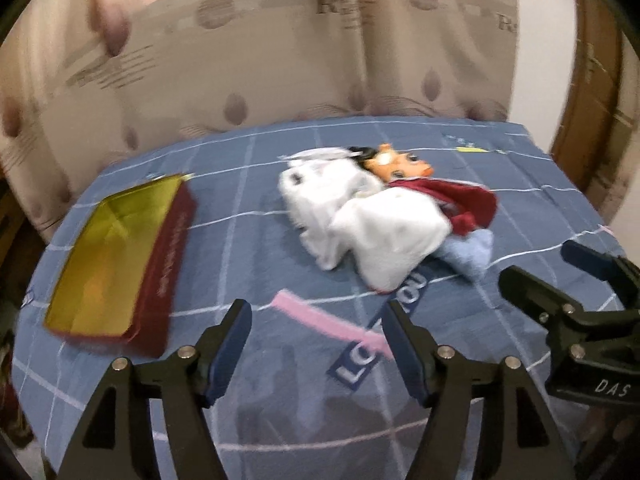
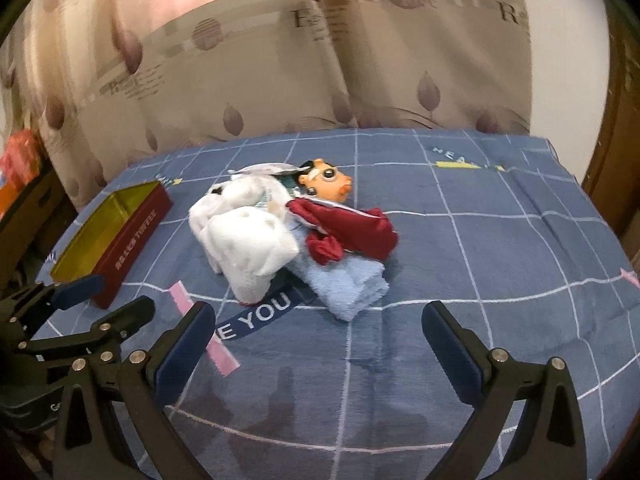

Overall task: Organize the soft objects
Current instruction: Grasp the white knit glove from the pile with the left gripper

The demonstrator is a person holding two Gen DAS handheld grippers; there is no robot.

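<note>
Black left tongs (image 1: pixel 316 340) and right tongs (image 2: pixel 320 340) both wide apart, empty, above blue bedsheet (image 2: pixel 500 240).

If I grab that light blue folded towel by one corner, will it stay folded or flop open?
The light blue towel looks like soft terry folded in loose layers, so it will probably droop and unfold from a corner. The red cloth and white bundle overlap its far edge, so lifting may drag them. It is likely light and not slippery.
</note>
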